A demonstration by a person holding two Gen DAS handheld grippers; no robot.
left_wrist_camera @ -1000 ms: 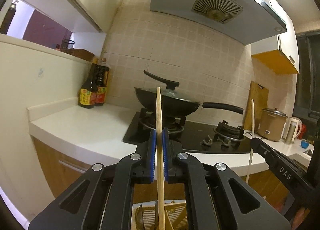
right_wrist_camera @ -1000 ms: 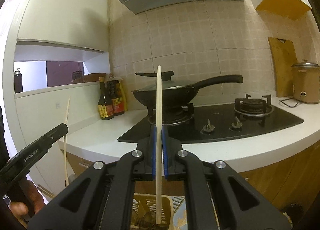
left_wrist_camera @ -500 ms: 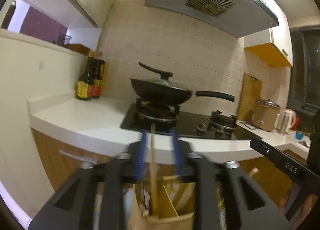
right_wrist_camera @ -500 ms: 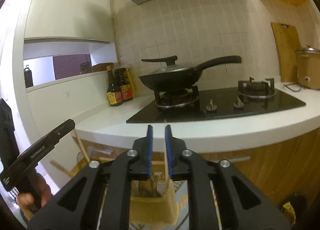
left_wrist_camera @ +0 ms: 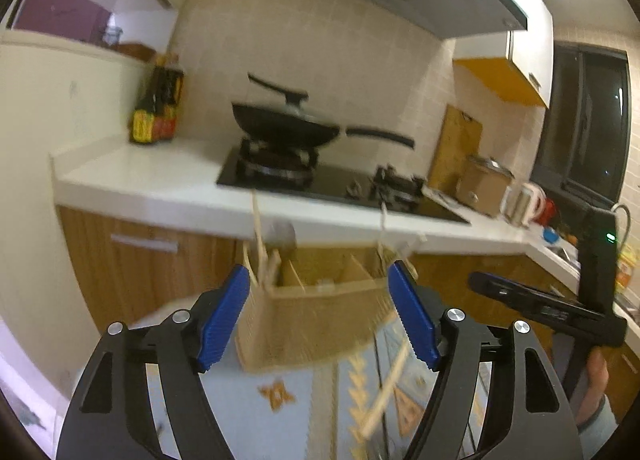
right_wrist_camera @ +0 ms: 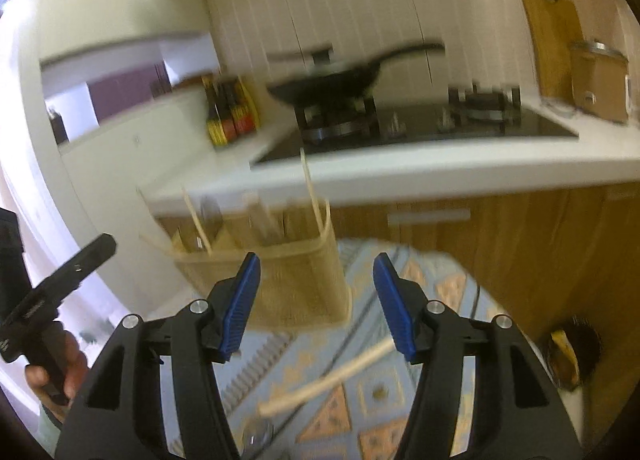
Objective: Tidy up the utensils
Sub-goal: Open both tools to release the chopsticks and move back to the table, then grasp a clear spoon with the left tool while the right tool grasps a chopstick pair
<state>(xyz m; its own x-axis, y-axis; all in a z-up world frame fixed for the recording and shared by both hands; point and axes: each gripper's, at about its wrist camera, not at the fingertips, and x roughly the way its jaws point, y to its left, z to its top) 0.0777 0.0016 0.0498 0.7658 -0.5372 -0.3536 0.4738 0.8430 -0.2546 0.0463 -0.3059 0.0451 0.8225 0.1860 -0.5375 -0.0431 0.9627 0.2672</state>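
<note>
Woven utensil holder (left_wrist_camera: 308, 324) sits on the patterned mat (right_wrist_camera: 400, 392), a few pale sticks poking up from its divided slots. Left gripper (left_wrist_camera: 320, 316) and right gripper (right_wrist_camera: 316, 302) both gape wide, holding nothing. Loose chopstick (right_wrist_camera: 328, 378) on the mat, I think; it's smeared by blur.

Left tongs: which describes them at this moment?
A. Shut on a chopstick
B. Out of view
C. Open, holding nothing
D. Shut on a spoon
C: the left tongs stand wide apart with nothing between the blue pads, framing the wicker utensil holder; a loose chopstick lies on the patterned mat below.
</note>
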